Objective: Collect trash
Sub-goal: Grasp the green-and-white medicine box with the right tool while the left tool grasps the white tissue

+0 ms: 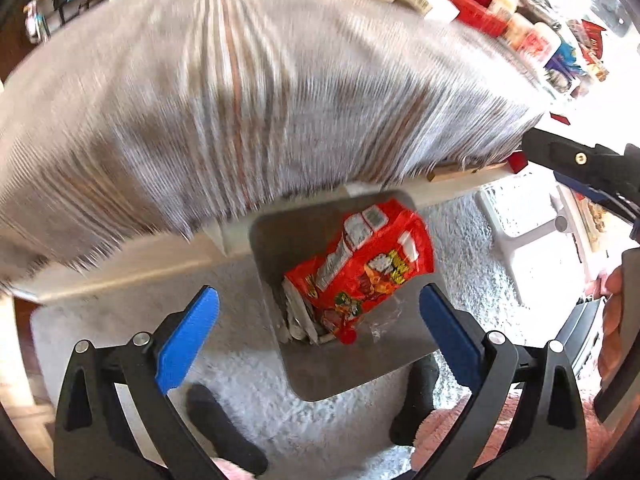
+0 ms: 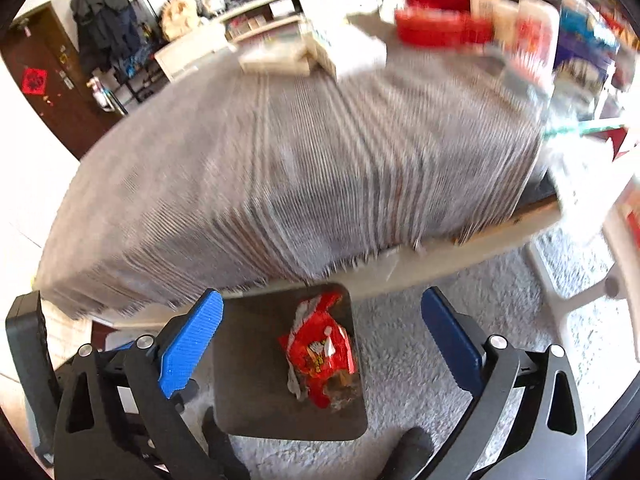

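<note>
Left wrist view, left hand-held gripper (image 1: 319, 330) spread wide and empty above grey bin (image 1: 276, 248), red wrapper (image 1: 372, 264) inside among other trash, print too blurred to read, bin on white rug (image 1: 460, 240) at striped worktop (image 1: 240, 100) edge, right hand-held gripper (image 2: 322, 334) likewise spread, empty.

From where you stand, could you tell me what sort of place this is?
Probably a lived-in home: a table under a striped cloth, a shaggy rug with a bin on it, and coats by a door.
</note>
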A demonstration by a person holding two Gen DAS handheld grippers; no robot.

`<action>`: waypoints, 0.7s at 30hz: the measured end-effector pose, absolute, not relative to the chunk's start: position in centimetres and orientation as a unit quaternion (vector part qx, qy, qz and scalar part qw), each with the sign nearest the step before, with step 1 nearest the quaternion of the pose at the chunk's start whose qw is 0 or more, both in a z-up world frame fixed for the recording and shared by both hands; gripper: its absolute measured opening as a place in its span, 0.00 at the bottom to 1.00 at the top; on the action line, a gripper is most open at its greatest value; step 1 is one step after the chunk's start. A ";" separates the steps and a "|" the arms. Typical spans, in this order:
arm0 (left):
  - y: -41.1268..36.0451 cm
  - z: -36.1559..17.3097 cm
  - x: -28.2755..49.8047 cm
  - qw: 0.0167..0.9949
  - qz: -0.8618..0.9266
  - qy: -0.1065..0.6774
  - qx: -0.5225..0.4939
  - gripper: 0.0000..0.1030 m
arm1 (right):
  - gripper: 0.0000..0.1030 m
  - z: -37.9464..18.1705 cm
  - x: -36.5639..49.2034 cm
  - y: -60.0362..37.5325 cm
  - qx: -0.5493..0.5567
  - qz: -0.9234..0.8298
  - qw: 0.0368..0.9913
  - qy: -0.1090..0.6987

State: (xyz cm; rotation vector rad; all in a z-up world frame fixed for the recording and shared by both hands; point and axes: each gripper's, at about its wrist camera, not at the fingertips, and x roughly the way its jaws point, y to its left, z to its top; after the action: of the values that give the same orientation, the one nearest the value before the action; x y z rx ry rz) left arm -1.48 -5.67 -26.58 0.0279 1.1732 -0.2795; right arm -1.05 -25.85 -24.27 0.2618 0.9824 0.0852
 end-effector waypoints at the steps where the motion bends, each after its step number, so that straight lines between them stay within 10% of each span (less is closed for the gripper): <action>1: -5.6 -25.7 -1.5 0.828 -0.131 0.545 0.017 0.92 | 0.97 -23.4 -1.2 -26.0 0.123 0.042 0.876 0.464; 21: -3.6 -16.2 10.7 0.875 -0.093 0.476 -0.008 0.92 | 0.97 -18.2 8.5 -30.0 0.083 0.007 0.905 0.418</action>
State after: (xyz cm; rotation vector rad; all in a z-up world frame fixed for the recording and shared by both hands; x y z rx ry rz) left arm 10.72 -3.57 -16.23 -0.0173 0.9931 -0.1943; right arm 8.51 -29.95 -18.15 0.1709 0.8638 0.0149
